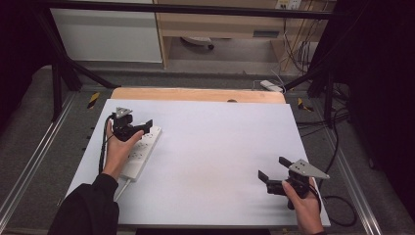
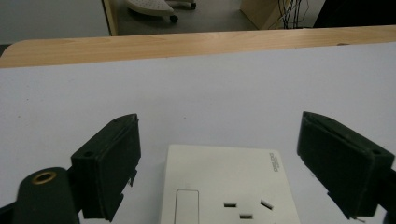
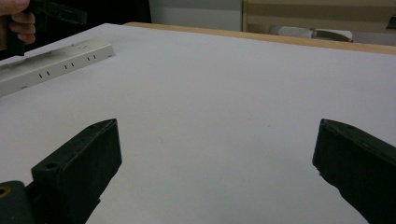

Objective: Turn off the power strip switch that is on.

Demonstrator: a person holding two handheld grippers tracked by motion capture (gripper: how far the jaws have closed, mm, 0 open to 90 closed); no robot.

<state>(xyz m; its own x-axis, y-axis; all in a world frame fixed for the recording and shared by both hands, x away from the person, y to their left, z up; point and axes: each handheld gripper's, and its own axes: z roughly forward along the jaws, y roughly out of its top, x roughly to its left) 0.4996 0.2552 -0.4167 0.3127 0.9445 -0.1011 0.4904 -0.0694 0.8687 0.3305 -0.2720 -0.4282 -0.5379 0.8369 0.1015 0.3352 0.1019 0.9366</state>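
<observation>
A white power strip [image 1: 141, 151] lies along the left side of the white table [image 1: 210, 147]. My left gripper [image 1: 141, 127] hovers over the strip's far end, held in a hand with a dark sleeve. In the left gripper view its jaws stand wide apart, open [image 2: 222, 128], with the strip's end, a switch and a socket [image 2: 229, 191] just below and between them, untouched. My right gripper [image 1: 273, 169] is open near the table's front right corner, over bare table [image 3: 218, 130]. From there the power strip [image 3: 56, 65] and the left gripper [image 3: 60, 14] show far off.
The strip's white cable [image 1: 122, 188] runs toward the front left edge. A wooden strip [image 1: 195, 94] borders the table's back. Black cables [image 1: 337, 205] trail off the right side. Metal frame rails [image 1: 29, 161] flank the table.
</observation>
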